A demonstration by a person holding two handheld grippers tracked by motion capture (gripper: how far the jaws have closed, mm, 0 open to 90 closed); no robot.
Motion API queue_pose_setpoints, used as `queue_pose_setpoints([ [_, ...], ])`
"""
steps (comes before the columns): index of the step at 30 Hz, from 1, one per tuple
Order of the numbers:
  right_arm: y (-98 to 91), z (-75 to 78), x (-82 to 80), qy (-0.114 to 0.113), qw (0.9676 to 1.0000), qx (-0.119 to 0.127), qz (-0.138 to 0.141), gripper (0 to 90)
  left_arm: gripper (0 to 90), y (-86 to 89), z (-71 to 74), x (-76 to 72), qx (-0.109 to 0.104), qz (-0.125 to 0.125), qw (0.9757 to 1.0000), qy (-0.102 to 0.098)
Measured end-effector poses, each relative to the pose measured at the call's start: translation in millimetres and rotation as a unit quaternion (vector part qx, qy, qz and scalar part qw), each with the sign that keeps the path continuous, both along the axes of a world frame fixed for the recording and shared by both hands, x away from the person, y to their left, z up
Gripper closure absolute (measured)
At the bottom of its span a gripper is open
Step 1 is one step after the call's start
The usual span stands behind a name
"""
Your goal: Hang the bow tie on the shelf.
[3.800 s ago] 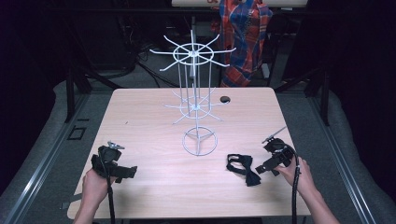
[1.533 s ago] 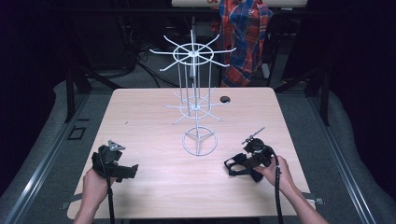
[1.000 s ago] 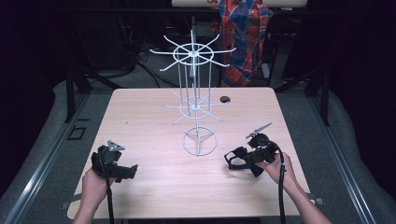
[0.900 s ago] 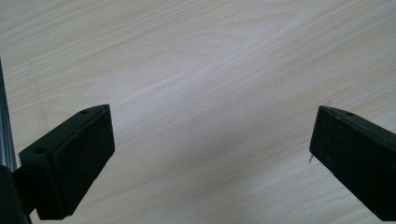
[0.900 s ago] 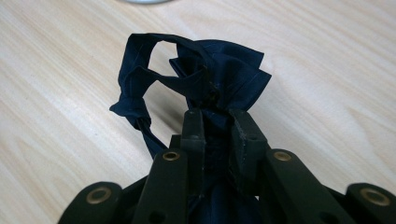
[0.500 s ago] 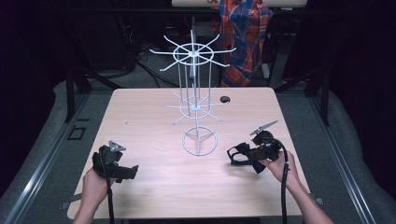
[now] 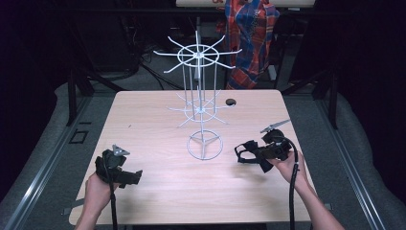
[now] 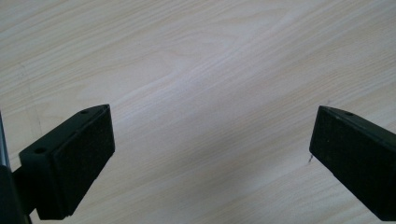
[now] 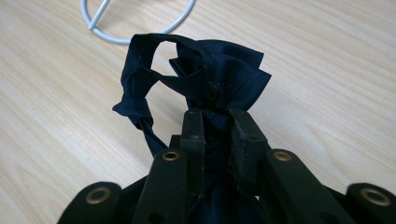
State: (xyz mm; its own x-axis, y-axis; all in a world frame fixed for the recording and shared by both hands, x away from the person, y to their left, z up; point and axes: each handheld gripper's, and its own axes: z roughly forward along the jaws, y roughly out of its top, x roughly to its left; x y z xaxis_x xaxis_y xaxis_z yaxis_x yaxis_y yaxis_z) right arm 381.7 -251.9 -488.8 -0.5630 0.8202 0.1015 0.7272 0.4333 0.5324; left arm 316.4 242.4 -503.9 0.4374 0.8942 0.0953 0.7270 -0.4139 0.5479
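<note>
The right gripper (image 9: 212,119) had its jaws clamped on a bunched dark navy fabric strap with a loop (image 9: 196,74), held near the light wooden table's (image 7: 158,191) right edge beside the white wire spinner rack (image 7: 198,103), apparently awaiting hanging, while the left gripper (image 8: 210,154) gaped wide and empty near the front-left corner.

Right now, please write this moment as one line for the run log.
left gripper: open, nothing held | right gripper: shut on dark cloth | wire rack: hooks bare

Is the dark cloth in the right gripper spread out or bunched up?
Bunched up. The dark cloth is gathered into folds and a loop, pinched between the shut jaws of the right gripper, near the white wire rack.
</note>
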Motion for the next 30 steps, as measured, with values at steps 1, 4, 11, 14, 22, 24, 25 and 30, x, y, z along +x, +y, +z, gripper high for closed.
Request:
queue_pose_setpoints([
  [1, 0.0, 0.0, 0.0, 0.0, 1.0, 0.0, 0.0, 76.9, 0.1, 0.0, 0.0, 0.2, 0.0, -0.002, 1.0, 0.0],
  [4, 0.3, 1.2, 5.0, -0.001, 1.0, 0.004, -0.002, 76.9, 0.1, 0.1, -0.2, 0.1, 0.0, -0.001, 1.0, 0.001],
  [11, 6.1, 7.5, 13.0, -0.012, 0.9999, 0.01, 0.0, 76.9, 0.1, 0.7, -0.5, -0.4, 0.002, -0.001, 1.0, 0.003],
  [14, 7.2, 10.5, 15.7, -0.018, 0.9997, 0.016, -0.002, 76.9, 0.2, 0.6, -0.7, -0.3, 0.003, -0.002, 1.0, 0.004],
  [22, 2.9, 18.3, 20.8, -0.028, 0.9992, 0.027, -0.008, 76.8, 0.2, -0.3, -1.1, -0.5, 0.003, -0.001, 1.0, 0.004],
  [24, 0.9, 21.7, 20.2, -0.03, 0.9991, 0.028, -0.01, 76.9, 0.2, -0.4, -1.3, -0.5, 0.004, -0.002, 1.0, 0.005],
  [25, 0.6, 22.7, 19.9, -0.032, 0.9989, 0.032, -0.013, 76.9, 0.2, -0.5, -1.3, -0.5, 0.004, -0.003, 1.0, 0.006],
  [30, -1.4, 28.3, 23.1, -0.041, 0.9984, 0.036, -0.017, 76.9, 0.2, -1.1, -1.3, -0.6, 0.003, -0.006, 1.0, 0.006],
])
